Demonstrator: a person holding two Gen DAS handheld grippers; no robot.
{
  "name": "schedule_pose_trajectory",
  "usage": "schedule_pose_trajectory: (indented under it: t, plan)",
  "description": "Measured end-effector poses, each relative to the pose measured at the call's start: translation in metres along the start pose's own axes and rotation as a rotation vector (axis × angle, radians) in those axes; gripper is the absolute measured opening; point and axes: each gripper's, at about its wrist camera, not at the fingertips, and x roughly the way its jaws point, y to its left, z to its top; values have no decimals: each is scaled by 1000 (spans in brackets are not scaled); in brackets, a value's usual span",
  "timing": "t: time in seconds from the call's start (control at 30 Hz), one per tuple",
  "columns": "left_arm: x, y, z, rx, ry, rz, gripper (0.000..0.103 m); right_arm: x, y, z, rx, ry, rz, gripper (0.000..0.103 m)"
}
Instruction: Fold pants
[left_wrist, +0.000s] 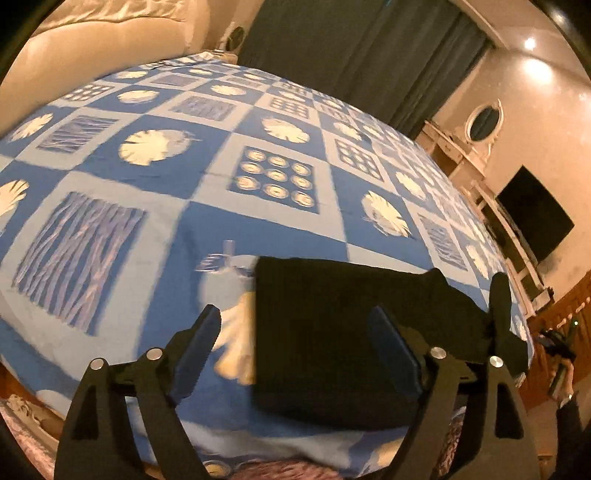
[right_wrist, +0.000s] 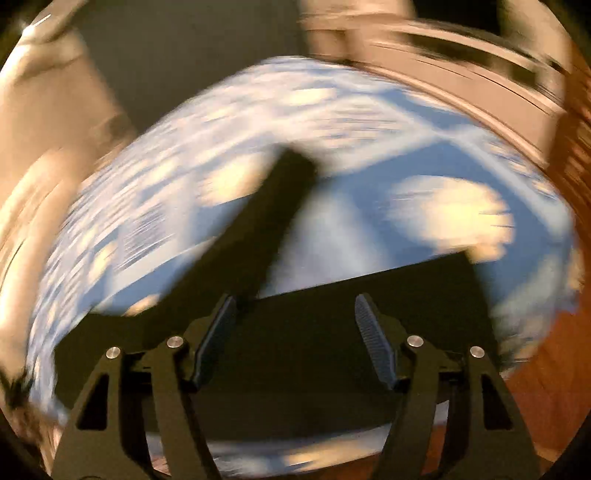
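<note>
left wrist: left gripper (left_wrist: 295, 338) wide, empty, above folded pants (left_wrist: 332, 332) at the bed (left_wrist: 258, 155) near edge. right wrist: heavily blurred; right gripper (right_wrist: 295, 321) wide, empty, over pants (right_wrist: 332, 332). risk: a passing finger snagging cloth, undoing the fold.

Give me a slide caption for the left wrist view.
Left gripper open above folded black pants on a blue patterned bedspread.
</note>
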Motion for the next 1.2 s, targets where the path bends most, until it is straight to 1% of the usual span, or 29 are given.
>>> schedule_pose_trajectory:
  t: [0.03,0.1,0.13,0.2,0.23,0.3,0.33,0.4,0.43,0.47,0.53,0.6,0.63,0.7,0.73,0.8,0.83,0.87,0.9,0.93,0.97,1.0,1.03,1.07,1.1,1.13,1.2]
  plan:
    - [5,-3,4,-3,10,-2,83,8,-33,12,64,14,-45,67]
    - [21,-20,3,-18,35,-5,83,18,-78,23,132,23,-104,67]
    - [28,-29,0,-26,45,-10,83,25,-95,28,153,31,-119,67]
    - [41,-44,-6,-26,66,-19,83,39,-128,30,194,53,-107,67]
    - [46,-51,-8,-22,73,-14,83,42,-135,30,203,61,-90,67]
    - [57,-67,-14,-2,88,-2,83,57,-142,31,207,105,-27,65]
    - [62,-73,-15,6,95,4,83,61,-140,29,192,124,-25,59]
    - [72,-85,-19,18,106,14,83,65,-131,27,106,143,-72,40]
    - [75,-89,-19,17,109,17,83,64,-126,26,82,151,-63,13]
    - [79,-92,-20,14,112,24,83,66,-122,25,67,169,-28,12]
    - [85,-97,-21,-6,113,29,83,65,-113,26,17,166,-69,9]
    - [90,-100,-21,-38,110,28,83,57,-109,35,25,124,-83,9]
    - [90,-102,-21,-48,101,27,83,48,-110,41,43,82,-74,8]
    - [91,-106,-21,-66,73,25,83,43,-111,49,46,45,-73,8]
    - [91,-108,-23,-68,59,22,83,47,-111,49,42,50,-81,8]
    - [93,-111,-27,-65,49,25,83,67,-111,41,9,109,-144,9]
    - [96,-112,-29,-62,56,24,83,74,-113,36,5,135,-153,9]
    - [99,-112,-32,-59,65,24,83,74,-115,35,13,134,-150,13]
    - [102,-110,-35,-56,71,31,83,70,-117,38,46,119,-147,18]
    - [104,-109,-38,-53,65,29,83,64,-121,40,96,103,-153,28]
    - [104,-108,-40,-46,53,22,84,54,-120,44,145,64,-203,31]
    - [105,-108,-42,-41,47,16,86,43,-115,47,167,24,-249,32]
    - [106,-108,-43,-35,47,11,87,37,-106,52,171,0,-255,36]
    - [107,-109,-44,-28,47,13,88,33,-93,58,168,-12,-231,42]
    - [108,-110,-44,-23,48,13,90,31,-73,64,157,-19,-195,47]
    - [110,-111,-45,-11,51,16,91,30,-54,67,145,-22,-165,57]
    - [111,-114,-47,11,53,31,92,40,-3,79,112,-13,-76,63]
